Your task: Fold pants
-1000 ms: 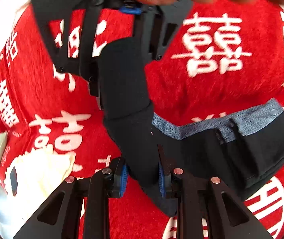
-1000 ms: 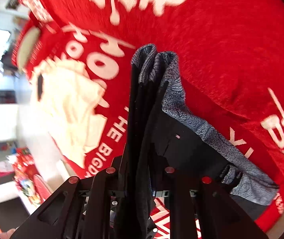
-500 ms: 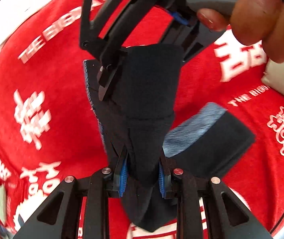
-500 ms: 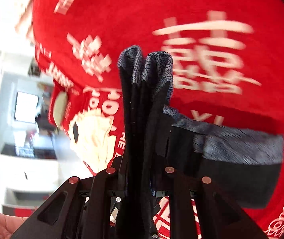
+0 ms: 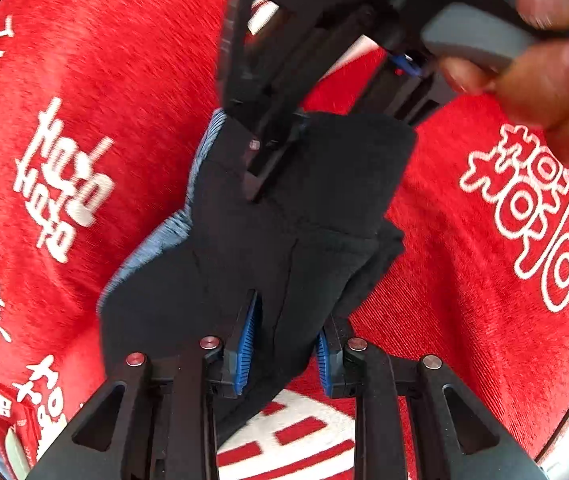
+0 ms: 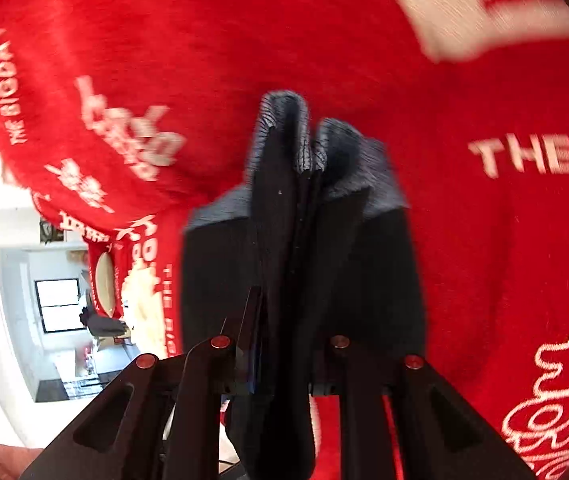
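The left tongs (image 5: pixel 284 344) have a thick wad of the black pants (image 5: pixel 284 232) bunched between the blue pads (image 5: pixel 244 344). The jaws are easing open a touch, but the fabric fills the gap and the pads press on it, so it reads as a real hold. In that same view the right tongs (image 5: pixel 268 160) poke in from about 12 o'clock with their tip pinched onto the same bundle further up, and the person's fingers (image 5: pixel 540 80) wrap the grey trigger at about 2 o'clock.

In the right wrist view, the right tongs (image 6: pixel 284 364) stand narrow, clamped on several stacked layers of the pants (image 6: pixel 296 260). The grey waistband (image 6: pixel 284 128) sticks up past the tips toward 12 o'clock.

So both tongs grip the one bundle near each other, which makes sense: two close holds keep the folded layers stacked so they don't slide apart while it hangs over the red cloth (image 5: pixel 96 72) with its white lettering. Some of the pants sag toward 8 o'clock in the left view. Whether that part touches the cloth, can't tell, it's blurry.

Looks like the folding is mostly done, and the bundle just needs to be set down flat.
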